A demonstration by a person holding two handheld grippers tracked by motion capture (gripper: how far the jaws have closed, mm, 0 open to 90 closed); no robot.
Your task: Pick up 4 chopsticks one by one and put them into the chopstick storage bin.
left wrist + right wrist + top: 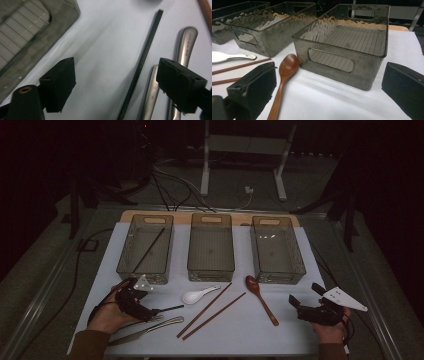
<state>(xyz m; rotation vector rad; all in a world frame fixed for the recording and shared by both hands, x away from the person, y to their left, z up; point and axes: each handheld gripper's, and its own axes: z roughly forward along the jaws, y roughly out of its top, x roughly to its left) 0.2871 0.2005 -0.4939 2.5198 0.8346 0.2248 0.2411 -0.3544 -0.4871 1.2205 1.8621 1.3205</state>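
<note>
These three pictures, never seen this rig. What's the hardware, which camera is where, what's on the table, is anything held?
No robot arm here: a person holds a handheld two-jaw gripper in each hand, the left gripper and the right gripper.

The high view looks down from above the person's side. The two gripper views come from cameras riding on each gripper, looking along its black jaws.

On the white table cover stand three smoky clear plastic bins: the left bin with a black chopstick inside, the middle bin and the right bin. In front lie a white ceramic spoon, two brown wooden chopsticks, a brown wooden spoon, metal cutlery and another black chopstick.

Nothing is held. That chopstick lies between the left gripper's open jaws, untouched; the right gripper is open too.
</note>
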